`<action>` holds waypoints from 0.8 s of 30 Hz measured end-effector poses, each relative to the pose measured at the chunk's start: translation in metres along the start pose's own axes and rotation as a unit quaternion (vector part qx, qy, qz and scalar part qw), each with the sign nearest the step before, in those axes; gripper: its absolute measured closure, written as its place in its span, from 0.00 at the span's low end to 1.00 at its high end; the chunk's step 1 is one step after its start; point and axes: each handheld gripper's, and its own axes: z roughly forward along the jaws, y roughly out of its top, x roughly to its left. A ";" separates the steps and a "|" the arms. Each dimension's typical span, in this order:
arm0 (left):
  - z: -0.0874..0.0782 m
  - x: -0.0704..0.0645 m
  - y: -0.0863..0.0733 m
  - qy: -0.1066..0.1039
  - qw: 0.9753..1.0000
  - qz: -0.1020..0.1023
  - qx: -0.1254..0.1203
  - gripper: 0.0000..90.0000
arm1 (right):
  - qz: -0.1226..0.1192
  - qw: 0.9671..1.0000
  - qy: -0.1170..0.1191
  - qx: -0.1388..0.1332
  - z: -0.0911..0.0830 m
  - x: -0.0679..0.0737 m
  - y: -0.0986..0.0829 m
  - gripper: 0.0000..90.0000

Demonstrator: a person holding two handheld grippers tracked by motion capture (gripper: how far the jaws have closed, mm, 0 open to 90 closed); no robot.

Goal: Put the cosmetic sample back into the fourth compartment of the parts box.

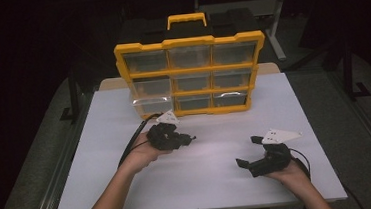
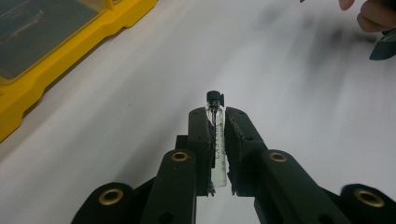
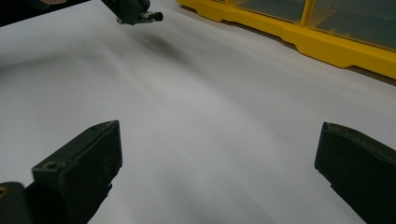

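On the white table, left of centre, the left gripper is hovering just in front of the yellow drawer cabinet, held in the person's left hand. Its jaws are clamping a small glass vial between them. In the left gripper view the vial is lying lengthwise along the two fingers, pinched at both sides, with its black cap sticking out just past the fingertips and its lower end sitting deep between the jaws. The vial is off the table surface. In the right gripper view the same cap is poking out of the left gripper's tip at upper left.

Further right, the right gripper is sitting low over the table, well apart from the left one and from the cabinet, in the right hand. Its jaws are standing wide apart, gripping nothing; bare table is showing between the fingers.
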 end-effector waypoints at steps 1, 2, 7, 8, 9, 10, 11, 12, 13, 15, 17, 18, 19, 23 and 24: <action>-0.001 0.001 0.000 0.000 1.000 0.002 0.001 0.90 | 0.000 1.000 0.000 0.000 0.000 0.000 0.000 0.00; -0.002 0.000 0.000 -0.002 1.000 -0.001 0.001 0.90 | 0.000 1.000 0.000 0.000 0.000 0.000 0.000 0.00; -0.010 0.000 -0.001 -0.001 1.000 -0.010 -0.007 0.90 | 0.000 1.000 0.000 0.000 0.000 0.000 0.000 0.00; -0.011 0.001 -0.002 -0.002 1.000 -0.010 -0.009 0.90 | 0.000 1.000 0.000 0.000 0.000 0.000 0.000 0.00; -0.013 0.002 -0.002 0.000 1.000 -0.006 -0.006 0.90 | 0.000 1.000 0.000 0.000 0.000 0.000 0.000 0.00; -0.015 0.002 -0.002 0.000 1.000 -0.010 -0.007 0.90 | 0.000 1.000 0.000 0.000 0.000 0.000 0.000 0.00; -0.017 0.003 -0.003 0.000 1.000 -0.012 -0.007 0.90 | 0.000 1.000 0.000 0.000 0.000 0.000 0.000 0.00; -0.018 0.004 -0.003 0.001 1.000 -0.010 -0.009 0.90 | 0.000 1.000 0.000 0.000 0.000 0.000 0.000 0.00; -0.021 0.005 -0.003 0.001 1.000 -0.012 -0.005 0.90 | 0.000 1.000 0.000 0.000 0.000 0.000 0.000 0.00; -0.025 0.006 -0.004 0.002 1.000 -0.013 -0.006 0.90 | 0.000 1.000 0.000 0.000 0.000 0.000 0.000 0.00; -0.029 0.008 -0.004 0.004 1.000 -0.011 -0.008 0.90 | 0.000 1.000 0.000 0.000 0.000 0.000 0.000 0.00; -0.030 0.008 -0.005 0.002 1.000 -0.020 -0.012 0.90 | 0.000 1.000 0.000 0.001 0.000 0.000 0.000 0.00; -0.033 0.010 -0.005 0.003 1.000 -0.012 -0.007 0.90 | 0.000 1.000 0.000 0.001 0.000 0.000 0.000 0.00; -0.040 0.011 -0.006 0.005 1.000 -0.018 -0.010 0.90 | 0.000 1.000 -0.001 0.000 0.000 0.000 0.000 0.00; -0.042 0.012 -0.006 0.005 1.000 -0.017 -0.012 0.90 | 0.000 1.000 -0.001 0.000 0.000 0.000 0.000 0.00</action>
